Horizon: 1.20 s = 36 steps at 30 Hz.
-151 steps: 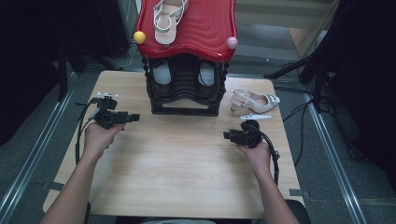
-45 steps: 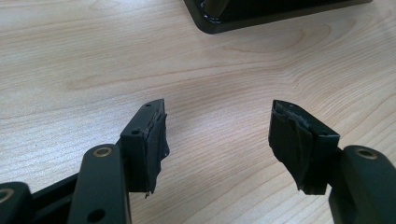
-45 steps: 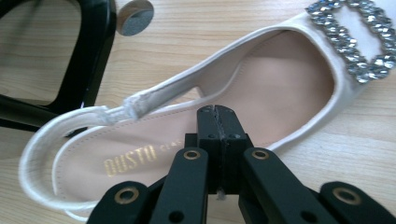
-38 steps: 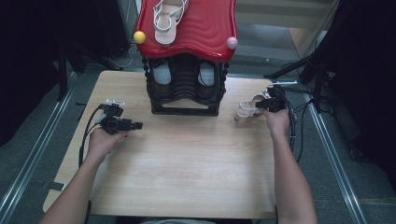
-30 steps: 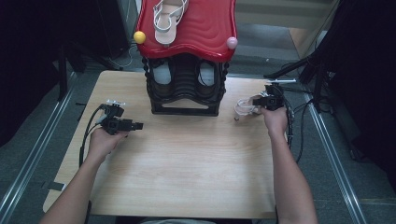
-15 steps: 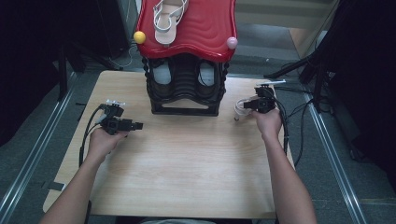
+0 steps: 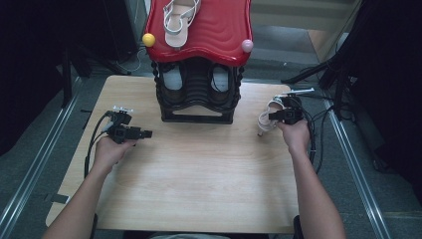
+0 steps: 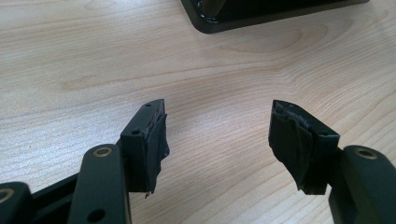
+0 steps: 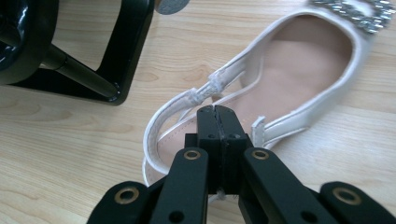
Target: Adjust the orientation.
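A white strappy sandal [image 7: 265, 121] [image 9: 303, 70] with a jewelled toe lies on the wooden table [image 7: 199, 174], right of a black shoe rack [image 7: 196, 117]. My right gripper [image 7: 272, 116] [image 9: 217, 112] is over the sandal's heel end. Its jaws are pressed together on a thin strap of the sandal. At the table's left, my left gripper [image 7: 147, 134] [image 8: 217, 135] is held level and points toward the rack. Its jaws stand apart with only bare wood between them.
The rack has a red wavy top [image 7: 214, 35] with a matching sandal [image 7: 175, 20] on it, a yellow knob [image 7: 148, 39] and a pink knob [image 7: 247, 45]. Pale shoes [image 7: 173, 79] sit inside the rack. Cables [image 7: 313, 129] trail at the right edge.
Five seconds ago my right gripper hovered near the table's middle right; it has since gone to the sandal and turned it. Over the last second it drifted slightly. The left gripper stayed put.
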Each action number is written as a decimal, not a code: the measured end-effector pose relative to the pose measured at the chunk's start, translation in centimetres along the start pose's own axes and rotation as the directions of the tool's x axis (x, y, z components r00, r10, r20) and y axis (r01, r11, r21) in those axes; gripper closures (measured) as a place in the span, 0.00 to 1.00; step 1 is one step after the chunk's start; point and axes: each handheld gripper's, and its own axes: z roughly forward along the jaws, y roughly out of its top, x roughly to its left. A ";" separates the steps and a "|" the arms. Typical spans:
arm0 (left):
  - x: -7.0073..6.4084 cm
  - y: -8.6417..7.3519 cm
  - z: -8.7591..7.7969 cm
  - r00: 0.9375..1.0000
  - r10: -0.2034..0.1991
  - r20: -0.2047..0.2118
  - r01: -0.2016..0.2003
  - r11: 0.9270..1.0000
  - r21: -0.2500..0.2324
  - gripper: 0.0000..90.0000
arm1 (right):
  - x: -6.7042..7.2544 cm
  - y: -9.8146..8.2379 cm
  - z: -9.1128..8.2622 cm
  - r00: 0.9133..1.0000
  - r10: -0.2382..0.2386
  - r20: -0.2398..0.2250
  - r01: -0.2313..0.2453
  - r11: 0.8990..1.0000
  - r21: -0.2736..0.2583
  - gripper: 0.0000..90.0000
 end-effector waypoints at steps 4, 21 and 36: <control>0.0 0.0 0.0 1.000 -0.004 0.002 0.004 1.000 -0.003 0.42 | -0.9 -0.5 -0.5 1.000 0.013 0.004 -0.013 1.000 0.004 1.00; -0.1 0.3 0.5 1.000 -0.006 0.021 0.006 1.000 0.001 0.42 | -3.1 -0.9 -2.1 0.999 0.051 -0.010 -0.051 0.998 -0.035 1.00; 0.0 0.3 0.6 1.000 -0.003 0.027 0.003 1.000 0.010 0.42 | -0.6 3.0 -1.3 0.999 0.011 -0.035 -0.012 0.999 -0.049 0.89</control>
